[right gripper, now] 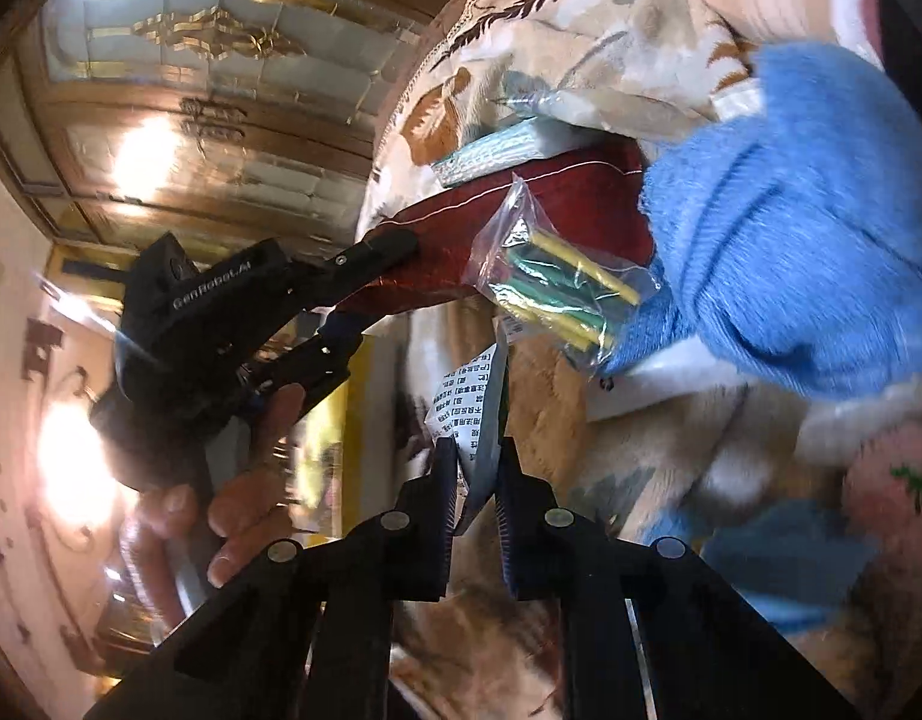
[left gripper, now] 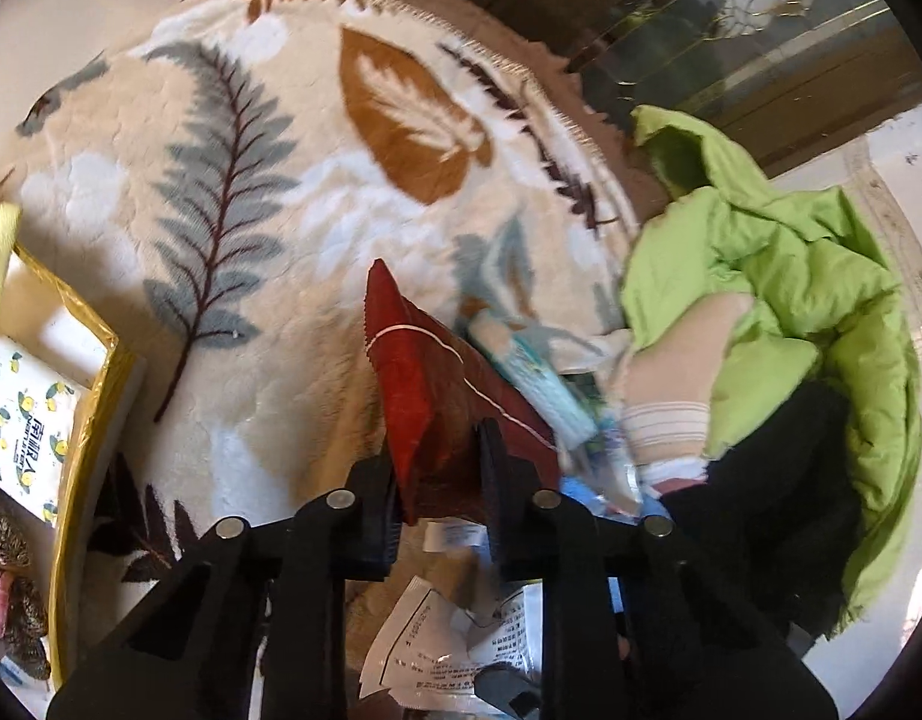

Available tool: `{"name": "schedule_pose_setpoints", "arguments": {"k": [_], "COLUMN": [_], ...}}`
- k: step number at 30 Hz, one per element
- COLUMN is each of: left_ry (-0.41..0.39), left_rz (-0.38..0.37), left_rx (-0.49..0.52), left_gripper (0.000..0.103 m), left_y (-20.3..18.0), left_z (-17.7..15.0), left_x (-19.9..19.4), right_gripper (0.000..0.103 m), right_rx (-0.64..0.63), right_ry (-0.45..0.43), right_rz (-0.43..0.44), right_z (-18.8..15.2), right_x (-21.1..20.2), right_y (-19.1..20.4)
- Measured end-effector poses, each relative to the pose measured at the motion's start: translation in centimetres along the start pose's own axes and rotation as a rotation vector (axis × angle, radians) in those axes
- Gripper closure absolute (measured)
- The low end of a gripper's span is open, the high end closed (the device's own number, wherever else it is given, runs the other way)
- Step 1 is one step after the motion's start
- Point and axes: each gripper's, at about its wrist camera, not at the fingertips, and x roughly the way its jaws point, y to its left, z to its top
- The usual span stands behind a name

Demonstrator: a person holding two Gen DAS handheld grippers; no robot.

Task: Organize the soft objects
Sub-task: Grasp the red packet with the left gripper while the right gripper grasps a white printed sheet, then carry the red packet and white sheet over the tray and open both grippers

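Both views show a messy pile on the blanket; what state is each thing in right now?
Left gripper: shut on red cloth.
Red cloth: lifted, pinched at one end.
Right gripper: shut on printed packet.
Printed packet: held upright.
Clear bag: lying on the pile.
Green jacket: crumpled.
Blue towel: bunched.

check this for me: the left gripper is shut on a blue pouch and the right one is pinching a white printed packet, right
Not quite. The pouch in the left gripper is dark red, not blue, as the left wrist view shows; the blue thing nearby is a fluffy cloth. The rest holds: the right gripper is pinching the white printed packet.
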Motion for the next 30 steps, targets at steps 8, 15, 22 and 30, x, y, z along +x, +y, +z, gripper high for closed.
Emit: {"name": "schedule_pose_setpoints", "arguments": {"k": [8, 15, 22, 30], "left_ry": [-0.023, -0.050, -0.107, -0.200], "left_rz": [-0.039, -0.039, -0.033, 0.036], "left_rx": [0.016, 0.048, 0.039, 0.080], "left_gripper": [0.088, 0.088, 0.089, 0.089], "left_y": [-0.1, 0.0, 2.0, 4.4], "left_z": [-0.2, -0.8, -0.8, -1.2], "left_x": [-2.2, -4.8, -9.2, -15.8], "right_gripper": [0.091, 0.091, 0.091, 0.091], "right_rx": [0.023, 0.019, -0.018, -0.130], "right_ry": [-0.048, -0.053, -0.025, 0.056], "right_rz": [0.076, 0.102, 0.125, 0.143], "right_z": [-0.8, -1.4, -0.8, -0.7], "right_x": [-2.9, -4.5, -2.8, 0.9], "right_y": [0.5, 1.0, 3.6, 9.2]}}
